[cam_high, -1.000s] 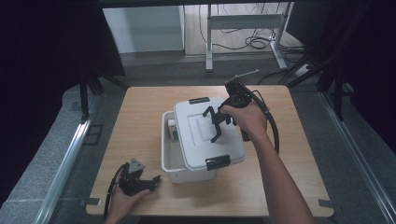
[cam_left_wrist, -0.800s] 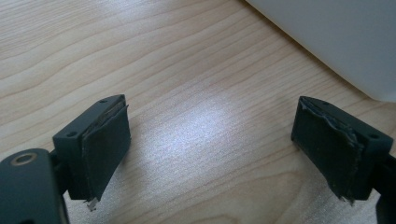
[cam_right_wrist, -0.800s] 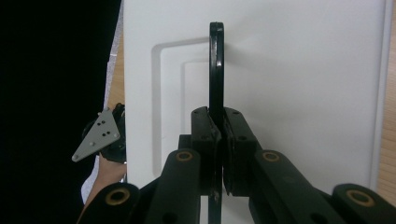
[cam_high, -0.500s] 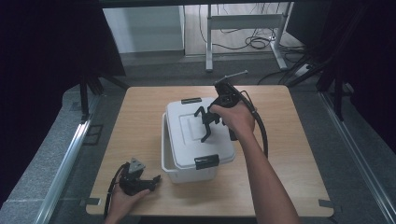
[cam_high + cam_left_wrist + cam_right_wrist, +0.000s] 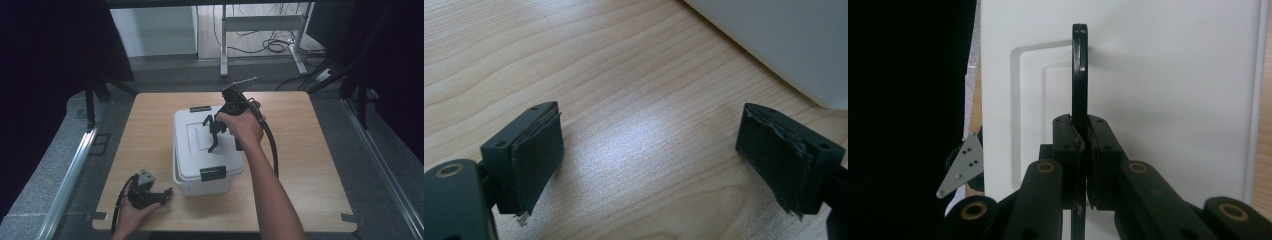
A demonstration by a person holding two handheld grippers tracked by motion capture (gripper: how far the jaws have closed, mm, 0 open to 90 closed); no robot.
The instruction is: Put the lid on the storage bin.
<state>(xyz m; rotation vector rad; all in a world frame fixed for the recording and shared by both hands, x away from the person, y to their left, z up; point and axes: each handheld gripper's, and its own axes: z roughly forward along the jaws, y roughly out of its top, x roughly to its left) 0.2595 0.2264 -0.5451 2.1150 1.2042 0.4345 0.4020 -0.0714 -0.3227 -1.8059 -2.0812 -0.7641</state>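
A white storage box (image 5: 200,186) stands mid-table with its white lid (image 5: 192,145) lying square on top. My right gripper (image 5: 218,131) is over the lid, shut on the lid's thin black handle (image 5: 212,136). In the right gripper view the pads (image 5: 1096,145) pinch that upright handle (image 5: 1079,70) from both sides above the lid (image 5: 1173,100). My left gripper (image 5: 167,192) rests on the table at the near left, held in a hand. It is open, and in the left gripper view only bare wood lies between its jaws (image 5: 649,160). The box's wall (image 5: 784,40) is just beyond them.
Black latches sit at the lid's near edge (image 5: 213,173) and far edge (image 5: 200,108). The wooden table (image 5: 310,165) has free room right of the box. A cable trails from the right gripper (image 5: 272,145). Desk legs and cables are on the floor behind.
The right gripper moved left with the lid, which sat askew with the box's left side uncovered and now lies squarely over the box. The left gripper kept still.
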